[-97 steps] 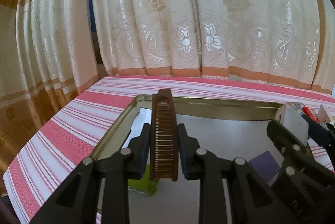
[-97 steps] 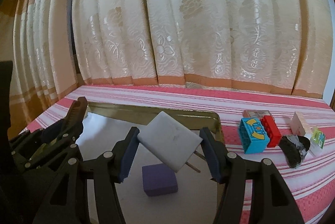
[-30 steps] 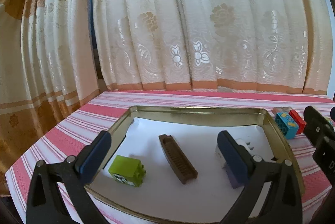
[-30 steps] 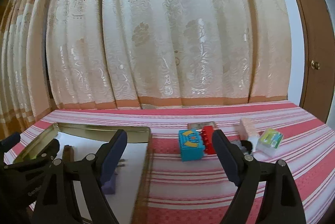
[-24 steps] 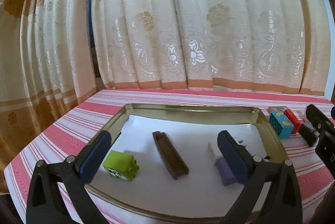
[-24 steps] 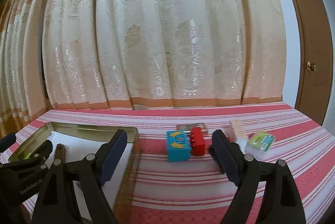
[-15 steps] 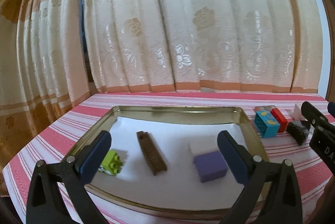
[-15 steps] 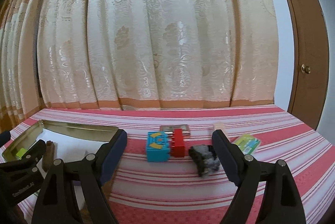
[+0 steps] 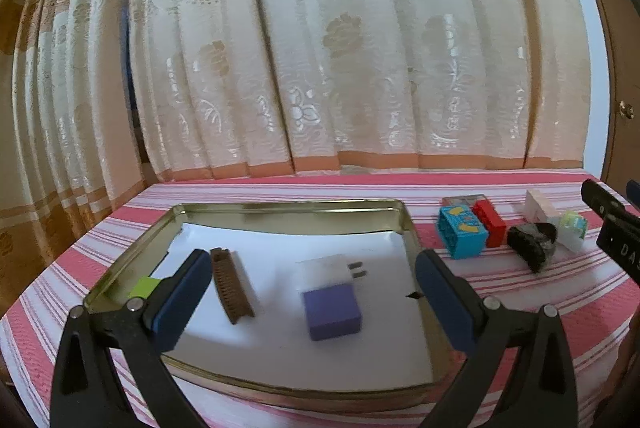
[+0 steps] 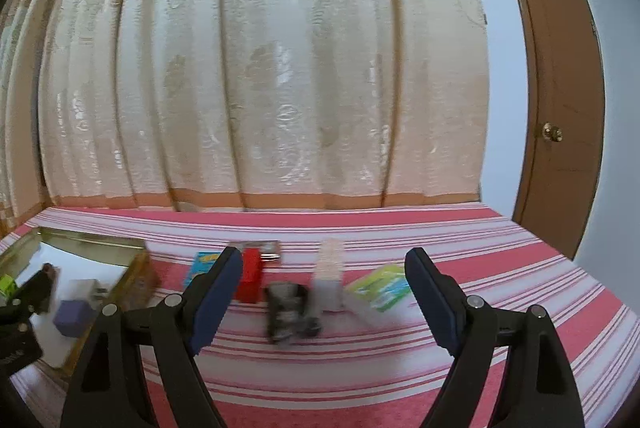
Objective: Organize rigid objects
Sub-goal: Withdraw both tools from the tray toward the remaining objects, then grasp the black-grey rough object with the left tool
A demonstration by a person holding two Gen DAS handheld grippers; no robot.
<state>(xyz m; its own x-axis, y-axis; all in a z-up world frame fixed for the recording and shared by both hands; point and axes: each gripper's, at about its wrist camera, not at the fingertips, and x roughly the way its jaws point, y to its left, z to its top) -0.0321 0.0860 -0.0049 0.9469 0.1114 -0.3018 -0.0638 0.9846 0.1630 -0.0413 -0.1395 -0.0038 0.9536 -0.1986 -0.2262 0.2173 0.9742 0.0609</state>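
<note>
- Both my left gripper (image 9: 312, 292) and my right gripper (image 10: 324, 292) are wide open and hold nothing.
- My left gripper is over the gold metal tray (image 9: 288, 206), with the small purple block (image 9: 331, 311) inside.
- My right gripper is over the black lumpy thing (image 10: 289, 310) on the pink striped surface (image 10: 400, 368).

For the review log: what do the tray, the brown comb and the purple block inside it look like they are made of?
Tray: seemingly thin metal, a shiny gold-toned rim that mirrors its surroundings; the floor looks white, paper or paint, unclear.
Brown comb: probably moulded plastic, dull brown with fine even teeth; wood is possible.
Purple block: matte, uniform colour, softened edges; plastic or rubber, cannot tell which.
</note>
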